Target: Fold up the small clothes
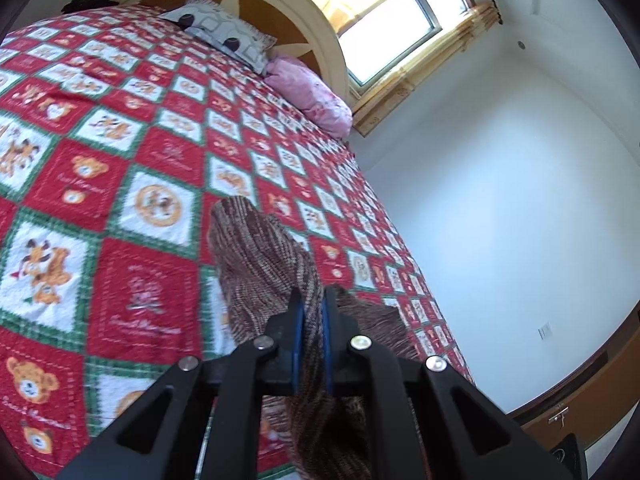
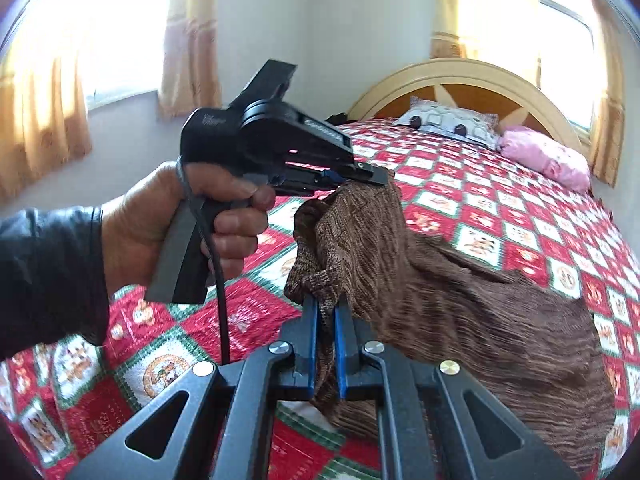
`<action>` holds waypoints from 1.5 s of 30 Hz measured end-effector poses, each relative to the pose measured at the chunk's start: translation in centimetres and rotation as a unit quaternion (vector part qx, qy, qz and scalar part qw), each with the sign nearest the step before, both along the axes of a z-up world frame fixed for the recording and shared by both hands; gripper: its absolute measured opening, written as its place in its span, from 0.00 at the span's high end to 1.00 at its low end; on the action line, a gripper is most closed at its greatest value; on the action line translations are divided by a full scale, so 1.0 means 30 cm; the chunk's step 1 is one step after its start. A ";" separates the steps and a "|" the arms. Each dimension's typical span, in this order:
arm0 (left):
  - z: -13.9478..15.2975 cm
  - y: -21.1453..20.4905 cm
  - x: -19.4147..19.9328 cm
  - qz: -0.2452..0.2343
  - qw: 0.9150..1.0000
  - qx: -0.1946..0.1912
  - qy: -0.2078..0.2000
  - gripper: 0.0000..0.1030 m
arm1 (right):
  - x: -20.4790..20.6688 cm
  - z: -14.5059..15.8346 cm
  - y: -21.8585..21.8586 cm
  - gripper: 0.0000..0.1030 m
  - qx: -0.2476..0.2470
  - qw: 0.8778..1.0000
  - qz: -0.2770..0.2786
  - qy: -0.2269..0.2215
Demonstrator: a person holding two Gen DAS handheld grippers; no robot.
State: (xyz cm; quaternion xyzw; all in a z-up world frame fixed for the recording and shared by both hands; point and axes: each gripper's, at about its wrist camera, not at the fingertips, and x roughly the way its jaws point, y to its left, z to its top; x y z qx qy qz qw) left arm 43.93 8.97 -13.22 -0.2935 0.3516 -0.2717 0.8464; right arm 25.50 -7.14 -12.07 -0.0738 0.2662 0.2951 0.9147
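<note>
Red, white and green patchwork quilt [image 2: 500, 216] with bear prints covers the bed. Between the jaws of the right gripper [image 2: 327, 316] a bunched edge of a brown ribbed knit garment [image 2: 460, 300] is pinched tight. Ahead of them, the left gripper [image 2: 360, 174], in a hand [image 2: 168, 224], clamps another edge. Limp, soft fabric sags from both jaws onto the quilt.
</note>
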 end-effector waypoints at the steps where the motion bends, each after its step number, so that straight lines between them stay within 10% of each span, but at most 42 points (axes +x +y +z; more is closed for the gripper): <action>1: 0.009 -0.023 0.004 -0.003 1.000 0.002 -0.002 0.92 | -0.002 0.006 -0.023 0.94 0.009 1.000 -0.005 0.003; 24: 0.062 -0.563 0.087 -0.096 0.994 0.046 -0.013 0.93 | 0.007 -0.042 -0.648 0.95 0.129 0.979 -0.137 0.083; 45: -0.050 -0.896 0.120 -0.144 0.984 0.104 0.026 0.93 | -0.014 -0.183 -0.909 0.95 0.163 0.955 -0.194 0.153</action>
